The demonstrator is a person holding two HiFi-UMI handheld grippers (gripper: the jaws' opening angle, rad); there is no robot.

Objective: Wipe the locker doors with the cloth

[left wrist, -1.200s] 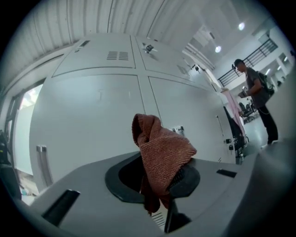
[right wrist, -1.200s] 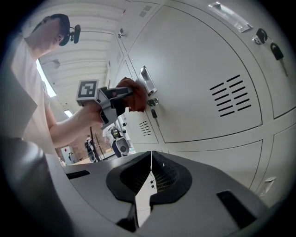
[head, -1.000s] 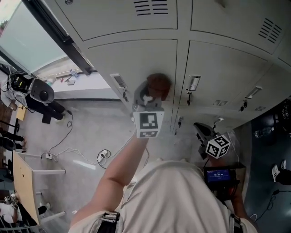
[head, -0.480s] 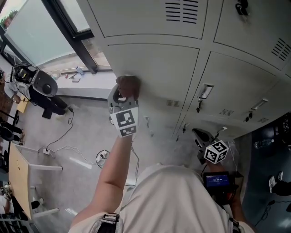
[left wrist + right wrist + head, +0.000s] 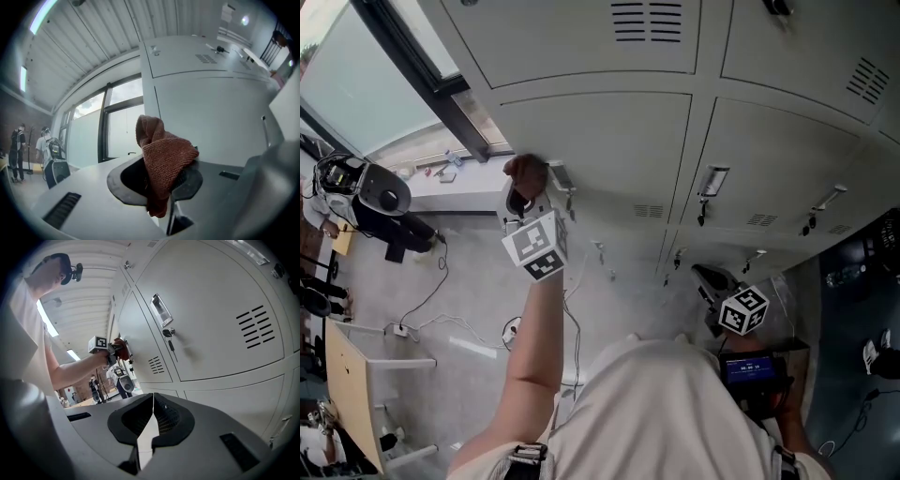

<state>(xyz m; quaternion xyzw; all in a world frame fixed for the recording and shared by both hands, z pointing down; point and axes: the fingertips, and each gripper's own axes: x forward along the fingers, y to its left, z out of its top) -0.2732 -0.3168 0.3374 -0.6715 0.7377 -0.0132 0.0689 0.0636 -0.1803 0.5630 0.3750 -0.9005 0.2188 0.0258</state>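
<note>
Left claw [image 5: 161, 187] is clamped on the rust-brown cloth [image 5: 165, 161], which bunches upward out of the jaws and past their tips. The cloth lies at the left edge of a grey locker door [image 5: 609, 141], just beside its latch [image 5: 560, 176]. Right claw [image 5: 151, 420] is fully closed and empty, held low at right, well apart from the cloth.

light: bright, even | source: window [image 5: 366, 89] | gripper views: fisheye, dark corners
</note>
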